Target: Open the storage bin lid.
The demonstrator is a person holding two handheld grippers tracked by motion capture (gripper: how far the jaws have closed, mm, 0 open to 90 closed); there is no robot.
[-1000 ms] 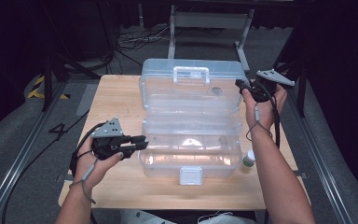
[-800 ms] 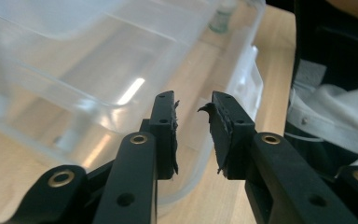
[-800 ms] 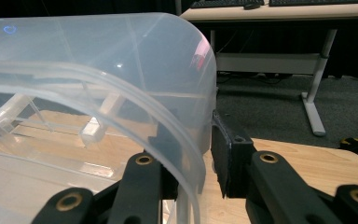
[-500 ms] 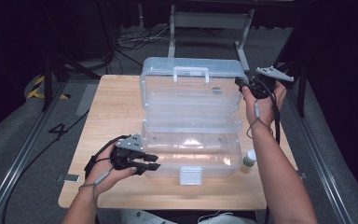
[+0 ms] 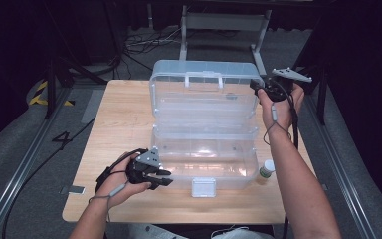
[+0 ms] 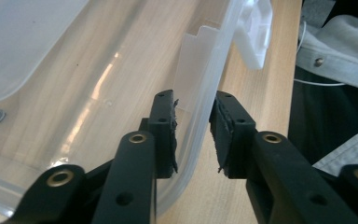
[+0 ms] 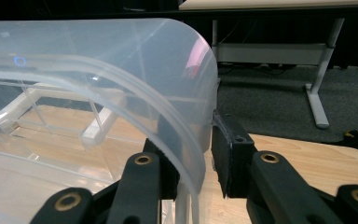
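Two grippers work a clear plastic toolbox (image 5: 204, 134) open on the wooden table (image 5: 119, 124). Its raised lid (image 5: 204, 89) has its edge clamped in the right gripper (image 5: 256, 89). The left gripper (image 5: 165, 178), jaws having just narrowed, straddles the base's near wall (image 6: 200, 116), contact unclear; a small white bottle (image 5: 266, 169) stands well apart.

The left gripper (image 5: 165, 177) sits low at the near left, held level, its fingers (image 6: 164, 135) just closing and parted. The right gripper (image 5: 256, 88) is raised at the far right on an outstretched forearm, fingers (image 7: 228, 156) parted.
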